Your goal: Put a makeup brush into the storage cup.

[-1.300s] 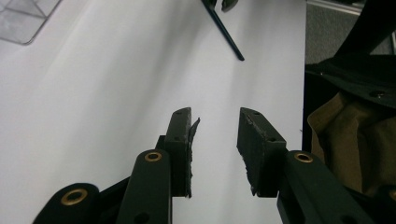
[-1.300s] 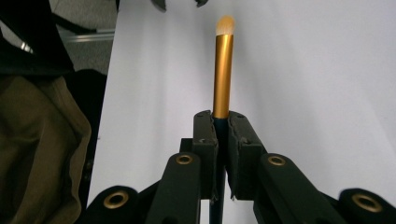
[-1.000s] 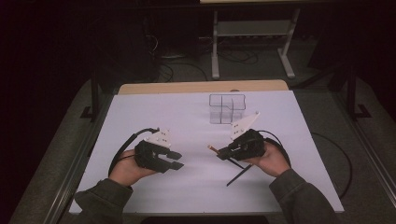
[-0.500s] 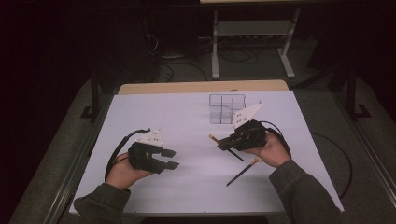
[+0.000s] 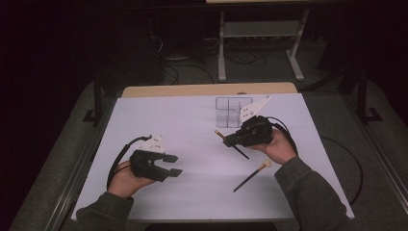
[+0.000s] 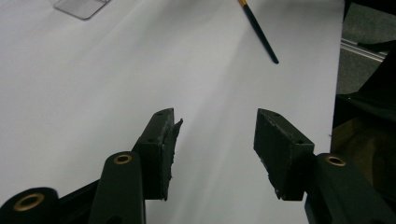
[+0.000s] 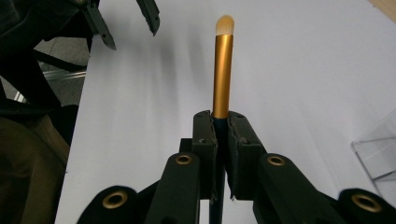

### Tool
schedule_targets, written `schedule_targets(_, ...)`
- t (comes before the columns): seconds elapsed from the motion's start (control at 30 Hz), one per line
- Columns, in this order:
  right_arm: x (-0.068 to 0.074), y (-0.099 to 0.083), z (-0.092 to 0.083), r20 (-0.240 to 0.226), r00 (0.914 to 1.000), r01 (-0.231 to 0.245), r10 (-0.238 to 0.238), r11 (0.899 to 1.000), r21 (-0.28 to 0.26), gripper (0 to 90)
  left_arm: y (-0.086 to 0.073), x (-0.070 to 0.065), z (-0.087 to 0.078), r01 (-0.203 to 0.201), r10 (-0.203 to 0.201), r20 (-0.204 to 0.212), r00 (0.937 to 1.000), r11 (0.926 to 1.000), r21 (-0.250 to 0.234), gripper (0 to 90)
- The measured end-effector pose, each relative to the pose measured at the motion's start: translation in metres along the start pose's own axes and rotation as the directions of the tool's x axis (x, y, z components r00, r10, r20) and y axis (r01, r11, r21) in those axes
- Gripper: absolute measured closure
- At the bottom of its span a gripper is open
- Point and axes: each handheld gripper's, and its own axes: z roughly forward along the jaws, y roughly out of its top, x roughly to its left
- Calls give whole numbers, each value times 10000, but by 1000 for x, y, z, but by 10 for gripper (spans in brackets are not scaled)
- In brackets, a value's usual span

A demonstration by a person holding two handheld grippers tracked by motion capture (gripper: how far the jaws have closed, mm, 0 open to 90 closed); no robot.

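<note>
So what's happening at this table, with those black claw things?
A person holds a two-jaw gripper in each hand over a white table. The right gripper is clamped on a makeup brush with a gold ferrule, held up off the table near a clear divided organiser. The left gripper holds nothing; its jaws have just been opening. A second brush lies on the table near the person's right sleeve.

White-topped table (image 5: 159, 120), wooden far edge, clear compartment box (image 5: 230, 111) near the back (see-through), one black-handled brush (image 5: 251, 176) lying near the front
</note>
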Motion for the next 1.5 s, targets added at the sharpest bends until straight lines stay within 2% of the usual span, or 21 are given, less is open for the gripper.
schedule_targets(0.17,-5,4,-2,51,10000,-31,31,10000,-8,822,-6,2,-1,3,-4,-102,9999,10000,-66,455)
schedule_targets(0.27,-8,6,-2,70,10000,22,-21,10000,-77,822,-10,4,1,222,-223,-114,9997,9997,-75,437)
schedule_targets(0.33,-9,8,-2,38,9999,-128,128,9998,-123,822,-11,4,1,234,-235,-98,9997,9997,-104,432)
schedule_targets(0.5,-14,12,-3,100,9998,-140,142,9998,-146,822,-15,5,2,107,-110,-223,9997,9998,-139,426)
schedule_targets(0.83,-17,32,-4,69,10000,45,-43,9996,-278,822,-18,3,3,184,-187,-249,9995,9997,-131,395)
schedule_targets(1.03,-26,43,-1,182,9997,137,-134,9997,-179,822,-20,5,-3,257,-270,-321,9991,9989,-403,371)
schedule_targets(1.17,-33,51,1,285,9996,75,-70,9998,-184,822,-22,7,-6,519,-539,-346,9979,9970,-572,361)
schedule_targets(1.23,-38,53,2,329,9994,145,-135,9993,-330,822,-23,9,-7,527,-550,-402,9977,9971,-554,361)
schedule_targets(1.33,-44,56,4,407,9992,25,-16,9997,-227,822,-24,9,-8,451,-470,-376,9982,9977,-505,373)
schedule_targets(1.5,-55,62,4,532,9986,-52,70,9994,-338,822,-23,9,-9,380,-404,-353,9986,9970,-674,370)
